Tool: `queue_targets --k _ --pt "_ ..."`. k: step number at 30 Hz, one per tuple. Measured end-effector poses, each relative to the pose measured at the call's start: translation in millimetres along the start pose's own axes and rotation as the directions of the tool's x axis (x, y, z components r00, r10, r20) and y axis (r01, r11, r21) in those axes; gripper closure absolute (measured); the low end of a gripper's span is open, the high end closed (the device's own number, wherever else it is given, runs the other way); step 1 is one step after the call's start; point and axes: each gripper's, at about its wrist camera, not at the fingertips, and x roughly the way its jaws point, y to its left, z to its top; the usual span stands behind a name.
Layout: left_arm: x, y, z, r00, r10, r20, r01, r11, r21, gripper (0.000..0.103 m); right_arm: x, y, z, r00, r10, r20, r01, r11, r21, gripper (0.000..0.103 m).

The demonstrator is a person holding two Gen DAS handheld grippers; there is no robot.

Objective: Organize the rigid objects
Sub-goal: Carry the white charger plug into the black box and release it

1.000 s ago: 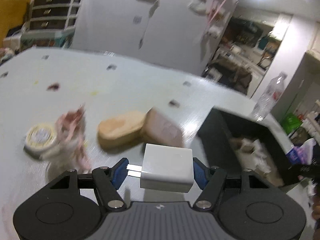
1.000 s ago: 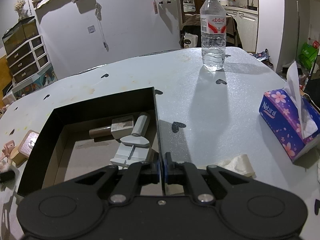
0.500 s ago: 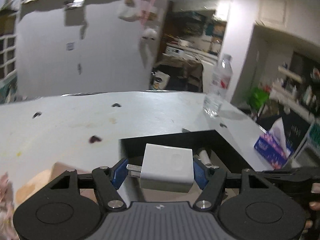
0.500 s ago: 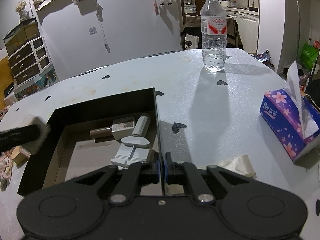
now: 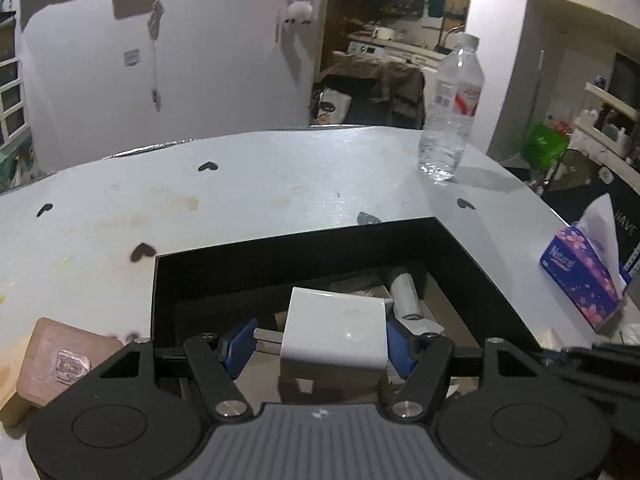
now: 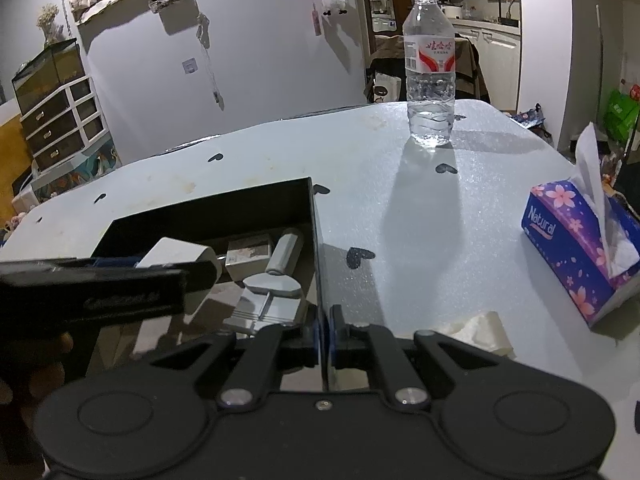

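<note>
The left tongs [image 5: 320, 344], gripping the white charger [image 5: 334, 338], have moved over the black box [image 5: 280, 264]; the right tongs [image 6: 324, 330] stay clamped on its wall, its contents partly hidden.

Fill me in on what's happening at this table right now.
A person is sorting small hard items into a black box on the table. The left tool grips a white charger block and holds it above the box, not yet released. The right tool is clamped on the box's right wall, apparently steadying it. Several pale items already lie inside. A brown piece waits on the table left of the box.
</note>
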Motion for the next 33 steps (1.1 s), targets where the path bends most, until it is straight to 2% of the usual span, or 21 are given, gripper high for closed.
queue_targets --k 8,12,14,16,23,29,33 --pt "16.5 -14.6 8.3 0.996 0.025 -0.088 -0.021 0.999 0.039 0.035 -0.2 -1.2 -1.1 1.0 0.009 0.007 -0.009 1.0 -0.004 0.098" --pt "28.4 -11.3 11.4 0.984 0.032 -0.175 -0.027 0.999 0.032 0.035 -0.6 -2.1 -1.3 1.0 0.014 0.009 -0.014 1.0 -0.002 0.098" --pt "32.1 -7.8 11.7 0.979 0.061 -0.194 -0.052 0.998 0.047 0.035 -0.6 -2.7 -1.7 1.0 0.017 0.01 -0.017 1.0 -0.003 0.098" --pt "34.1 -6.7 12.8 0.975 0.059 -0.213 -0.05 0.998 0.05 0.035 -0.4 -3.5 -1.8 1.0 0.025 0.011 -0.025 1.0 -0.002 0.098" --pt "40.9 -10.7 15.5 0.971 0.026 -0.237 -0.042 0.997 -0.063 0.035 0.6 -4.1 -1.1 1.0 0.026 0.013 -0.026 1.0 0.0 0.097" --pt "41.8 -11.9 17.9 0.973 0.034 -0.229 -0.071 0.986 -0.152 0.035 0.6 -3.2 -1.3 1.0 0.025 0.013 -0.025 1.0 0.0 0.098" --pt "40.3 -3.5 19.4 0.971 0.007 -0.238 -0.061 0.973 -0.22 0.028 0.6 -3.5 -1.4 1.0 0.025 0.013 -0.025 1.0 0.002 0.098"
